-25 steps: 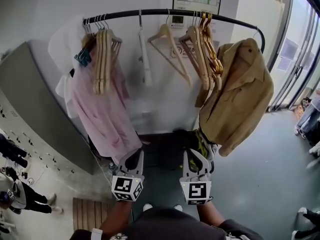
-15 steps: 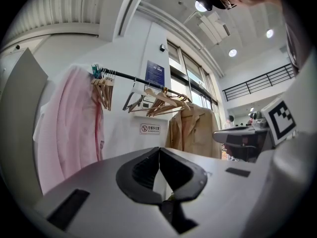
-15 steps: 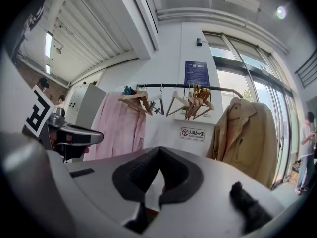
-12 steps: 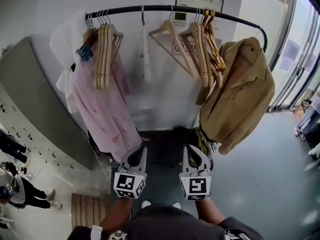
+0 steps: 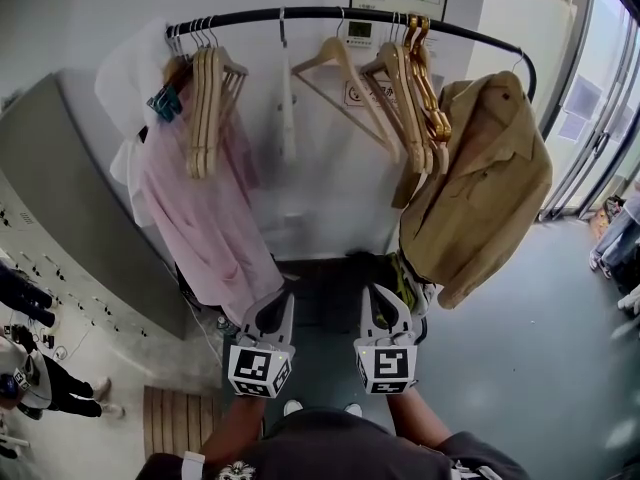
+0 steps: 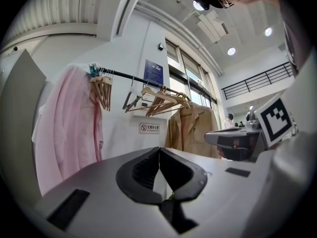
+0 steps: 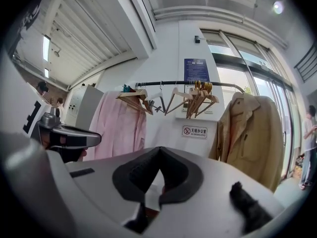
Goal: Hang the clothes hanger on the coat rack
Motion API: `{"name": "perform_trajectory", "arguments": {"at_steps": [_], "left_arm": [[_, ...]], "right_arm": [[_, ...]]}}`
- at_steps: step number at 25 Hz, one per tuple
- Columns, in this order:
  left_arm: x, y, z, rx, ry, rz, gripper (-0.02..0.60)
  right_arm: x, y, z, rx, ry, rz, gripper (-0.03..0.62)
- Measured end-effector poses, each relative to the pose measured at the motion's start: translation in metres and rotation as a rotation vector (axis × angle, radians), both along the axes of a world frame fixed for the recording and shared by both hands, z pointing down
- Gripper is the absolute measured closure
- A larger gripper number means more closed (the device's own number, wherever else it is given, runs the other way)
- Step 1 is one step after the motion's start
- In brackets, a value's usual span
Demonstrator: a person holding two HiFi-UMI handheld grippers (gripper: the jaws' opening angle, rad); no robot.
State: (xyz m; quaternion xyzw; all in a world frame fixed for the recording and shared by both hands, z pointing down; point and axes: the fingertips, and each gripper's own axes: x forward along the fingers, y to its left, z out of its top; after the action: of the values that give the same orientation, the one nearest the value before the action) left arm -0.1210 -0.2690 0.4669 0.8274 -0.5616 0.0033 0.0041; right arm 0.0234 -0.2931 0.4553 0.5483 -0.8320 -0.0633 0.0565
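Note:
A black coat rack bar (image 5: pixel 330 14) runs across the top of the head view. On it hang a bunch of wooden hangers (image 5: pixel 207 103) over a pink shirt (image 5: pixel 205 223), a single wooden hanger (image 5: pixel 345 66), more wooden hangers (image 5: pixel 412 93) and a tan jacket (image 5: pixel 480 193). My left gripper (image 5: pixel 272 308) and right gripper (image 5: pixel 385 300) are held side by side below the rack, pointing at it. Both are shut with nothing between the jaws. From the left gripper (image 6: pixel 158 150) and the right gripper (image 7: pixel 159 149) the rack bar (image 6: pixel 130 77) (image 7: pixel 188 83) shows far ahead.
A grey slanted cabinet (image 5: pixel 60 208) stands at the left and glass doors (image 5: pixel 600 118) at the right. Dark bags (image 5: pixel 335 283) lie on the floor under the rack. A wooden mat (image 5: pixel 175 423) lies near my feet. A person (image 5: pixel 35 383) stands at the lower left.
The right gripper's jaws have closed from a small gap to shut. Both grippers stay in about the same place below the rack.

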Motion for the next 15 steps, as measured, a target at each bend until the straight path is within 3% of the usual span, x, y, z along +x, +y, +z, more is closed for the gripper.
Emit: {"name": "perform_trajectory", "arguments": {"at_steps": [15], "left_arm": [[0.0023, -0.0012, 0.0011, 0.004, -0.010, -0.003, 0.571]], "right_arm": [[-0.0022, -0.0010, 0.0016, 0.007, 0.000, -0.012, 0.580]]}}
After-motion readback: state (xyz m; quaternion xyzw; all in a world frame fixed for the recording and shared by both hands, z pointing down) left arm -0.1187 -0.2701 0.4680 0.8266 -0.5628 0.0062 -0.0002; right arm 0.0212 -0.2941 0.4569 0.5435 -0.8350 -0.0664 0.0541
